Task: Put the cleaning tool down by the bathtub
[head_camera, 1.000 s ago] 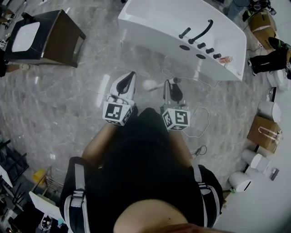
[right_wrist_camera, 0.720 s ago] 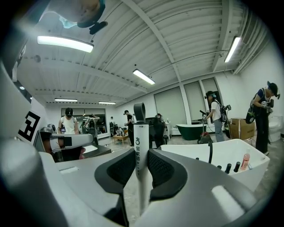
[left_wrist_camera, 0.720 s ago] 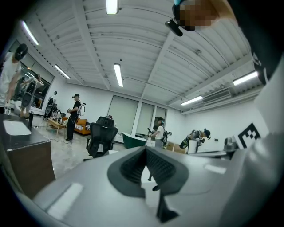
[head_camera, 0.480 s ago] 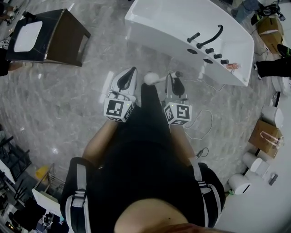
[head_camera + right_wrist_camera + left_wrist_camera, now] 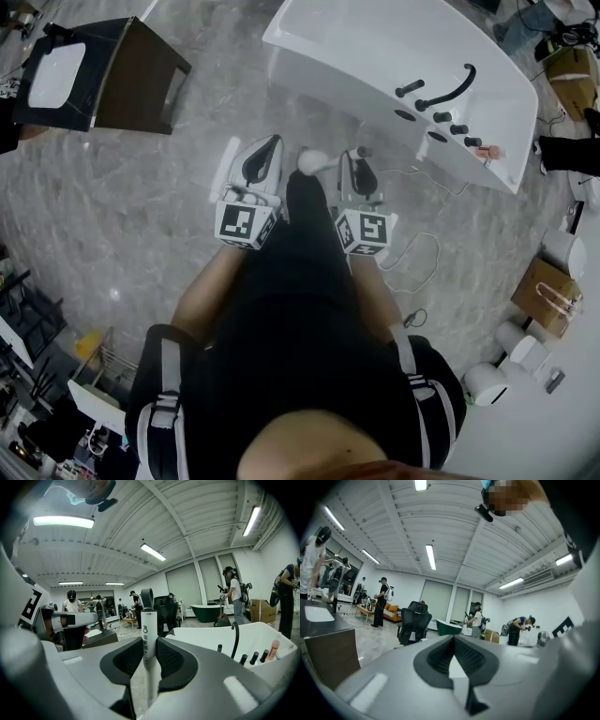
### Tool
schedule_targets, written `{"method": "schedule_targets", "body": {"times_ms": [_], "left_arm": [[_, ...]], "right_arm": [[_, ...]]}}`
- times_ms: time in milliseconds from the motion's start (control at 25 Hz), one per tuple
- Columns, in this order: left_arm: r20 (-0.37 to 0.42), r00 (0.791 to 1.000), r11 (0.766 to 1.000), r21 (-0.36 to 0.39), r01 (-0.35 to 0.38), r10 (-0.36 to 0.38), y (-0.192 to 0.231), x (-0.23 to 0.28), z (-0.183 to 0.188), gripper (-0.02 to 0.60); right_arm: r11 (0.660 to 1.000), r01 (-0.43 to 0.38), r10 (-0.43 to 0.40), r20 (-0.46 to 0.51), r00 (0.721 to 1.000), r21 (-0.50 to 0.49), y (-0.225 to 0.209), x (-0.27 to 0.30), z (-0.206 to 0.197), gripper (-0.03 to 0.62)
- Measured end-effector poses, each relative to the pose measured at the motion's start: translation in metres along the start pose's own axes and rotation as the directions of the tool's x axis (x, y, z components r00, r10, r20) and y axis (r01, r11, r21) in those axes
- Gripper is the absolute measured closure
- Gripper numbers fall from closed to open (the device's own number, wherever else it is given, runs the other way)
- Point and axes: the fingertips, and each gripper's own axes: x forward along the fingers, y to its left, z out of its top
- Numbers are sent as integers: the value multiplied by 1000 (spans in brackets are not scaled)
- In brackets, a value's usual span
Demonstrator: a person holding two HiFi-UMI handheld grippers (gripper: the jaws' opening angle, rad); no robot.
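**Gripped, not yet set down**

My right claw (image 5: 149,645) pinches the tool (image 5: 149,620) by its white handle. The tool's round head juts toward my left claw (image 5: 453,641), which is pressed together and empty. Both claws hang above the floor (image 5: 141,206), near the bathtub (image 5: 356,56).

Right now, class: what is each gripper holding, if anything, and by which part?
The right gripper grips the white cleaning tool by its handle, just below the hanging loop. The left gripper holds nothing; its jaws are together.
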Motion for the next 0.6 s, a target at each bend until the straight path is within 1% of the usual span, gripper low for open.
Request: {"method": "schedule_targets", "body": {"times_ms": [280, 600], "left_arm": [[-15, 999, 1000, 0, -30, 30, 17, 41, -16, 574], [-62, 997, 999, -7, -49, 49, 52, 78, -54, 574]], "right_arm": [[1000, -8, 8, -40, 999, -2, -20, 46, -15, 503], [1000, -1, 2, -79, 997, 12, -33, 102, -50, 503]]}}
